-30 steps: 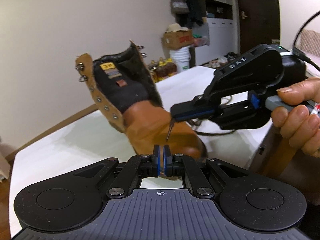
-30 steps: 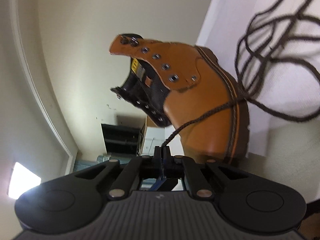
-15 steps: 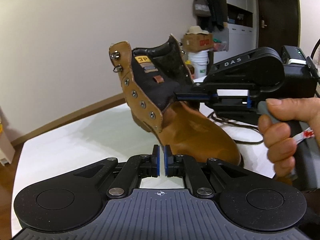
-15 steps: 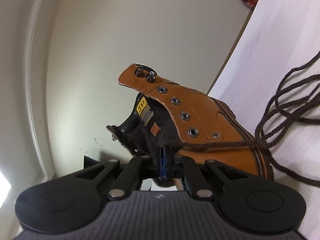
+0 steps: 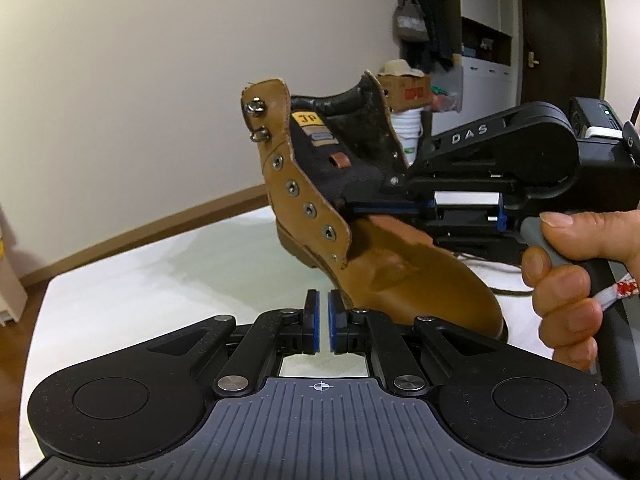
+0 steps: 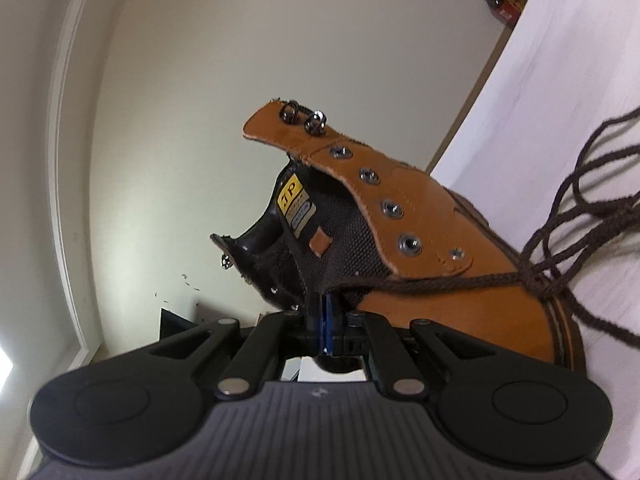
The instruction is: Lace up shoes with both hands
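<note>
Right gripper (image 6: 328,328) has carried the lace (image 6: 440,282) end from the toe up under the boot (image 5: 392,276) eyelet flap, jaws pinched on it. Left gripper (image 5: 323,326) hangs at the toe, slightly parted, empty. Boot on white table (image 5: 140,288); first eyelet likely next

Right gripper (image 5: 350,210) fingertips hidden behind boot's eyelet flap (image 5: 308,208). Lace (image 6: 440,282) tip lost between its pads; loops cut off at frame's right edge. Right hand (image 5: 568,284) cropped.
</note>
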The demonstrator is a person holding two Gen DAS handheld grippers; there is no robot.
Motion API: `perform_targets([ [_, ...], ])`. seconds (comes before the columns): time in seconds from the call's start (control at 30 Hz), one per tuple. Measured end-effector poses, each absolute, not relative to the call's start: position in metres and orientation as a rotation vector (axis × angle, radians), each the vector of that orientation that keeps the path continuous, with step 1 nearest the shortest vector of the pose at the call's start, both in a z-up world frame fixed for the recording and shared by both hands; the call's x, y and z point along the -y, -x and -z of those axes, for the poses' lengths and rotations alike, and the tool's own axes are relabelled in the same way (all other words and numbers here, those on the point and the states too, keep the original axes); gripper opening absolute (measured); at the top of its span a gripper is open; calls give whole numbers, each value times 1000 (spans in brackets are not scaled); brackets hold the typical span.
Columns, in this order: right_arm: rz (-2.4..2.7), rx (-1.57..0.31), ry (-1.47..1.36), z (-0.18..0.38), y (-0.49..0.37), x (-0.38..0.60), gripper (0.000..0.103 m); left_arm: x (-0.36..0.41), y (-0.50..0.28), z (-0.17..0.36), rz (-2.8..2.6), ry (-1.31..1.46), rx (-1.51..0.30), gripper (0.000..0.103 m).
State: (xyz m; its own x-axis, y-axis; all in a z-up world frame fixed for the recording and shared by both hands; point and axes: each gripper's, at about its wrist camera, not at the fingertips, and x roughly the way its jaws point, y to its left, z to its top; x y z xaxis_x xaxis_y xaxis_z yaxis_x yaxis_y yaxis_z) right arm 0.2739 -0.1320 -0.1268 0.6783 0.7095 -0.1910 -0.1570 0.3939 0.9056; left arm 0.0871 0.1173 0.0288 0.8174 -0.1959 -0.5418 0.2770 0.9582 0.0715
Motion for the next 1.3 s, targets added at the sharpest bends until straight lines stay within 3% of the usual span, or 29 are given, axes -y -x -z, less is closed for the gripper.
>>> perform_targets([
  [0.27,-537,-588,-657,94,-265,117,2,-114,-89,-34,256,-168,-544,5],
  [0.6,-549,-641,-974,117,-278,142,2,-115,-84,-27,262,-173,-553,5],
  [0.8,-562,-681,-1027,121,-285,141,2,-117,-82,-25,264,-175,-558,5],
  [1.03,-573,-694,-846,106,-279,131,2,-115,-86,-26,265,-220,-546,6],
  [1.13,-605,-716,-796,102,-280,123,2,-115,-91,-26,268,-255,-538,14],
  [1.3,-613,-720,-765,103,-280,118,2,-117,-101,-26,274,-311,-529,17],
])
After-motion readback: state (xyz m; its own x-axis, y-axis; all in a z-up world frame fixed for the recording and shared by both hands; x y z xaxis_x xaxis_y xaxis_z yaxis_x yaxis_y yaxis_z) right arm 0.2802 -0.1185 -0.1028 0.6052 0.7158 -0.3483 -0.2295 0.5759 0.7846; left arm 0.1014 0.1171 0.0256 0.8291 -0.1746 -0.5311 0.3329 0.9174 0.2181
